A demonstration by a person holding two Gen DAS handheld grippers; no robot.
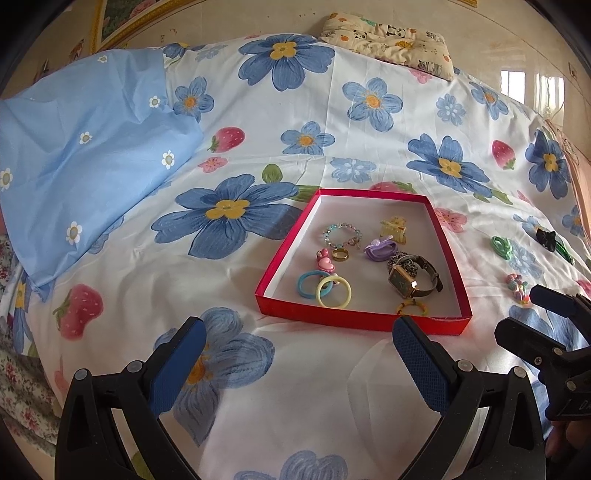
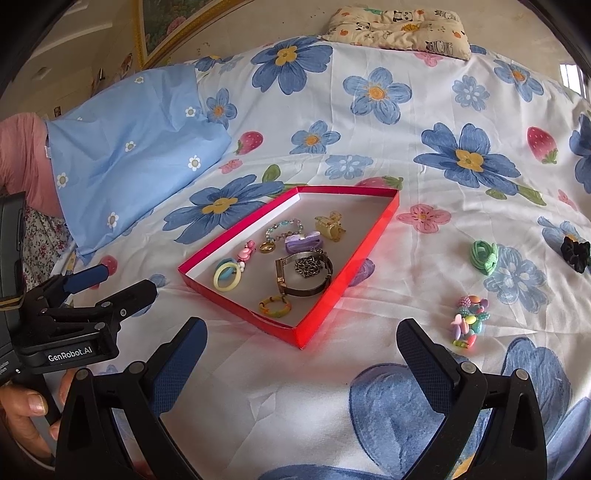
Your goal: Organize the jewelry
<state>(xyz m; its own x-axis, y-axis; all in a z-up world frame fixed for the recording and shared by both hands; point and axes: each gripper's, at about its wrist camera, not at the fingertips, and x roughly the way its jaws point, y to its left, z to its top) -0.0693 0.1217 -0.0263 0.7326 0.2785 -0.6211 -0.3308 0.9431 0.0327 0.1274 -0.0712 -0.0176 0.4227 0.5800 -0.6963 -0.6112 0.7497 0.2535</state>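
Note:
A red tray [image 1: 369,318] [image 2: 343,288] lies on the flowered bedsheet. It holds a watch [image 1: 410,278] [image 2: 306,275], a bead bracelet [image 1: 341,232] [image 2: 284,226], a gold ring [image 1: 340,254] [image 2: 266,246], hair ties [image 1: 325,290] [image 2: 227,276], a yellow claw clip [image 1: 393,226] [image 2: 330,223] and a purple item [image 1: 380,246] [image 2: 303,239]. Outside it to the right lie a colourful bead bracelet [image 2: 469,323] [image 1: 519,288], a green hair tie [image 2: 484,255] [image 1: 501,245] and a black scrunchie [image 2: 575,251] [image 1: 546,236]. My left gripper [image 1: 299,343] [image 2: 114,282] is open and empty before the tray. My right gripper [image 2: 301,343] [image 1: 517,314] is open and empty.
A light blue pillow [image 1: 81,155] [image 2: 129,147] lies at the left. A panda-print cushion [image 1: 391,40] [image 2: 402,27] lies at the far edge by the wall. A framed picture [image 2: 173,22] leans at the back left.

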